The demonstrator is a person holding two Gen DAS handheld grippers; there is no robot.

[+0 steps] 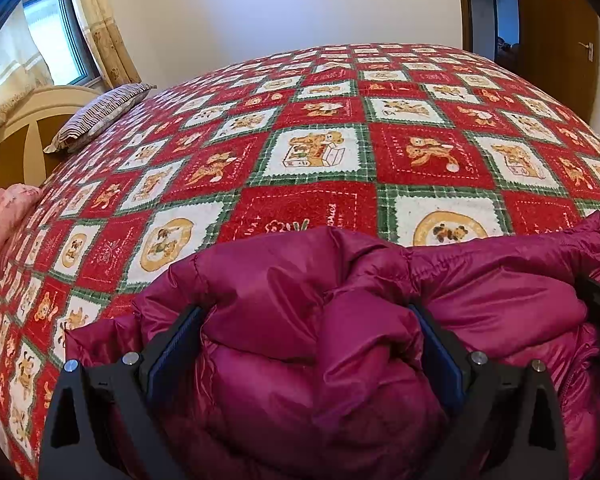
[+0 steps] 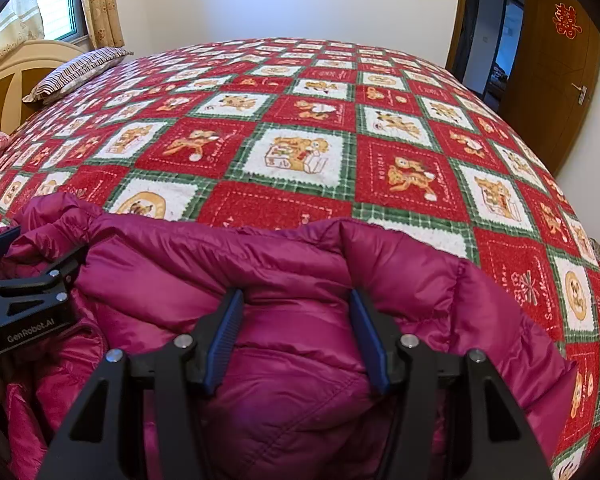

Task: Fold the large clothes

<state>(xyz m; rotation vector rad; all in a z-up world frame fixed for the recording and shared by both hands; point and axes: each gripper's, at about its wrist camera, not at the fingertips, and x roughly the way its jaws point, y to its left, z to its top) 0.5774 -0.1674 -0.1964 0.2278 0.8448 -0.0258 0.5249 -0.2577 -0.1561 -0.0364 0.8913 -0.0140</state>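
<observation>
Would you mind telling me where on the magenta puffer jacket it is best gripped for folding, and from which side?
Probably the puffy upper edge of the jacket, approached from the near side of the bed, angled downward. That edge stands bunched into thick ridges, and both the left claw and right claw already pinch such ridges side by side.

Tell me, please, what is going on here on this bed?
A person is folding a magenta puffer jacket on a bed covered by a red patchwork blanket. The left tongs and right tongs each pinch a thick bunch of the jacket near its far edge, side by side. The fold is not finished.
</observation>
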